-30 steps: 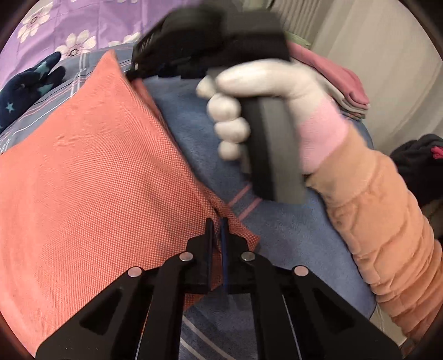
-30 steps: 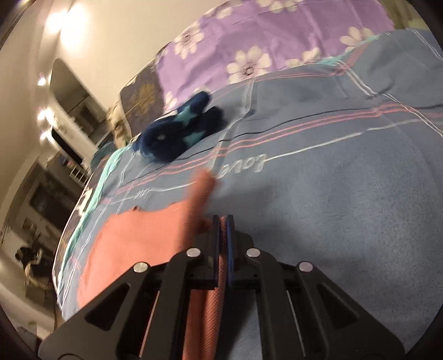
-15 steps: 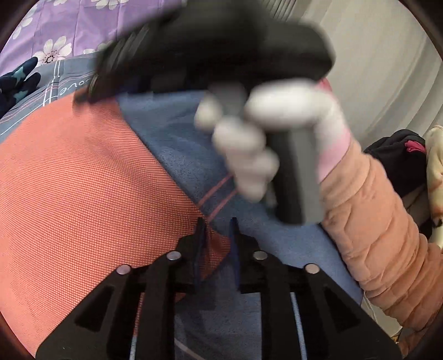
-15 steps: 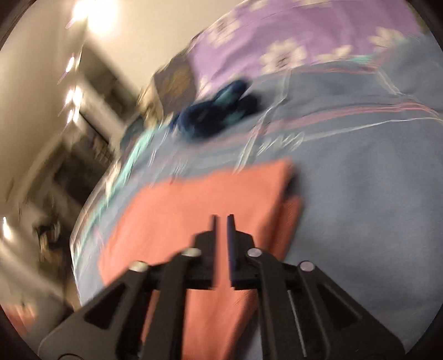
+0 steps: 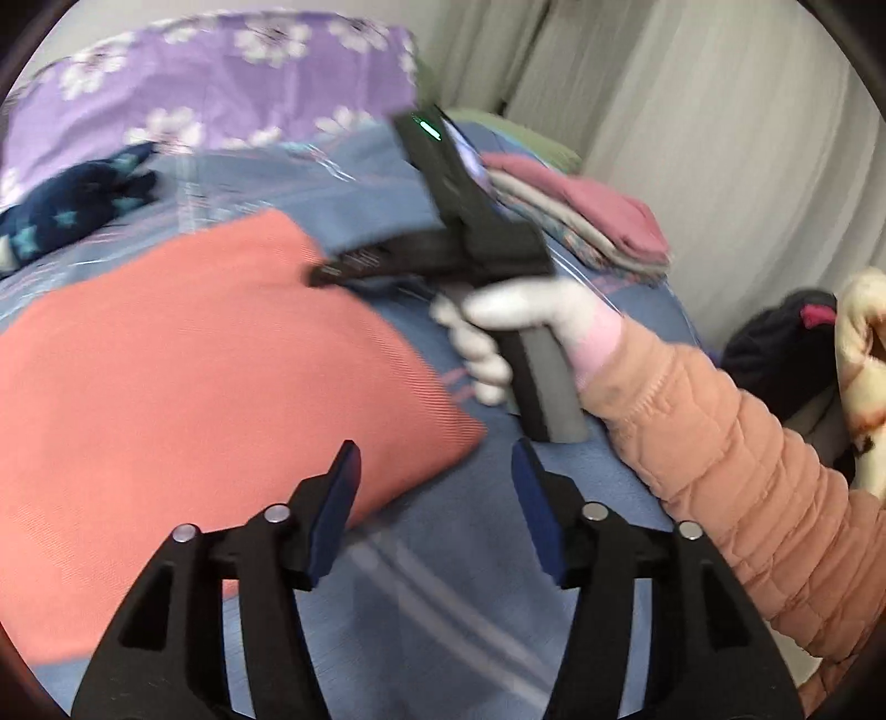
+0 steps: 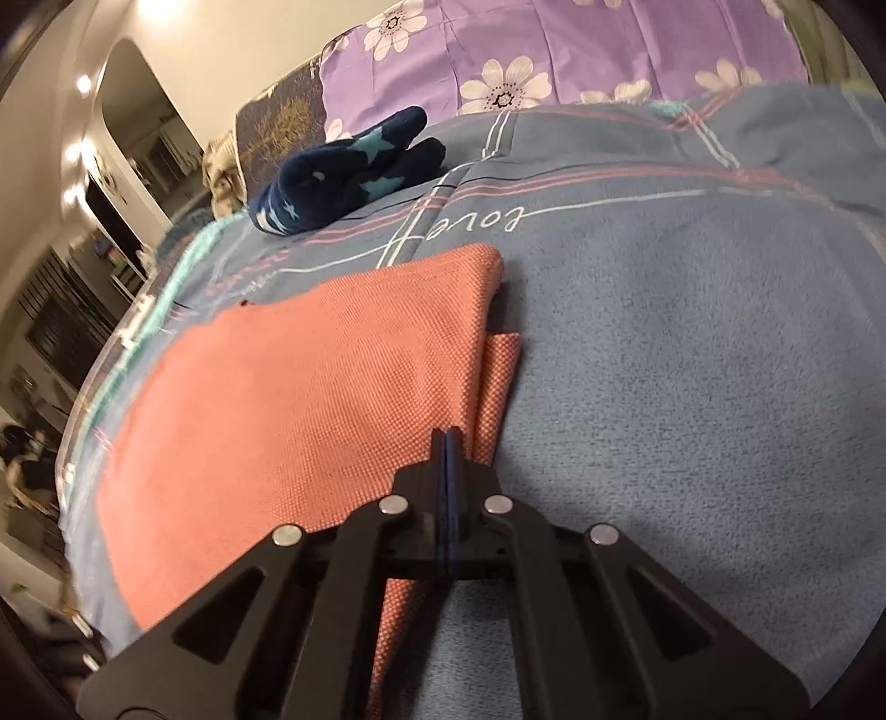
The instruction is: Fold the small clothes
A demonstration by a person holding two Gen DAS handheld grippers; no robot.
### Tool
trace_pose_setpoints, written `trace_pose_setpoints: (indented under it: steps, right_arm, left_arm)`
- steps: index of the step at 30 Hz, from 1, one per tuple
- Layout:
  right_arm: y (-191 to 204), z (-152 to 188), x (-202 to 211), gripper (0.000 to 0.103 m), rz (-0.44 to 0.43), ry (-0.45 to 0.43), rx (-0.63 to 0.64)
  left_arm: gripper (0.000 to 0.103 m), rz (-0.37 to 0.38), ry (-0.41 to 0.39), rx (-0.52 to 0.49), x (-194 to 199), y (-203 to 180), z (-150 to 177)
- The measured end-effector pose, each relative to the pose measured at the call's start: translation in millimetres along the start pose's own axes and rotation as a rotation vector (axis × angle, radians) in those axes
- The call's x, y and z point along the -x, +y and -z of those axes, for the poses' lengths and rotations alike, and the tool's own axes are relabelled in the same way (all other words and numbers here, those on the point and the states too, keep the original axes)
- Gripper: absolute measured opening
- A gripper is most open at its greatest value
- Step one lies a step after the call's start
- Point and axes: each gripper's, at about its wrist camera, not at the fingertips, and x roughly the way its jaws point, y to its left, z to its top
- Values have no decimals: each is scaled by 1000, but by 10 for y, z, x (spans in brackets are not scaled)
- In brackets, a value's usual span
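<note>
The orange cloth (image 5: 194, 376) lies flat on the blue blanket (image 6: 692, 360), folded w/ one layer over another; in the right wrist view a narrower under-layer sticks out along its right edge.

Left gripper (image 5: 434, 471): jaws opening, now abt half apart, nothing btwn the pads. The cloth's near corner sits just ahead of the left finger (image 5: 338, 498), not touched by it. Bare blanket shows in the gap.

Right gripper (image 6: 447, 443): jaws fully together, pads flush. Tips sit over the cloth's right edge, where top layer meets the strip below. Can't tell if any fabric is pinched; none seen btwn the pads. In the left wrist view this gripper is blurred, held in a white-gloved hand (image 5: 515, 327) w/ a peach quilted sleeve (image 5: 747, 471), hovering over the blanket just right of the cloth.

Rel. to the cloth: a navy star-print sock (image 6: 349, 171) lies beyond its far end, well apart, near the purple floral cover (image 6: 554, 50). A stack of folded clothes (image 5: 581, 216), pink on top, sits far right of it at the blanket's edge. A dark heap (image 5: 775, 343) is off the bed further right, by a pale curtain (image 5: 692, 111).
</note>
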Motion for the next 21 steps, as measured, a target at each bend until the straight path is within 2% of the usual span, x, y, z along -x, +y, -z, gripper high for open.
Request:
trace_pose_setpoints:
  steps: [2, 6, 10, 13, 16, 18, 21]
  right_arm:
    - [87, 12, -21, 0, 48, -1, 38]
    - [360, 33, -109, 0, 212, 3, 172]
    - [538, 73, -176, 1, 336, 14, 280]
    - [609, 53, -204, 1, 401, 27, 324]
    - [704, 13, -124, 8, 462, 17, 305]
    - [836, -18, -48, 18, 481, -4, 307]
    - [1168, -87, 29, 19, 479, -32, 371]
  left_arm:
    - [61, -43, -29, 38, 172, 197, 10]
    - [63, -115, -88, 128, 515, 527, 99]
    - [69, -193, -167, 203, 918, 862, 311]
    - [71, -294, -233, 263, 1234, 1158, 532]
    - [72, -390, -281, 334, 1517, 1520, 818]
    - [72, -413, -307, 393, 1676, 1793, 1004]
    - [71, -412, -323, 480, 1813, 2097, 1193]
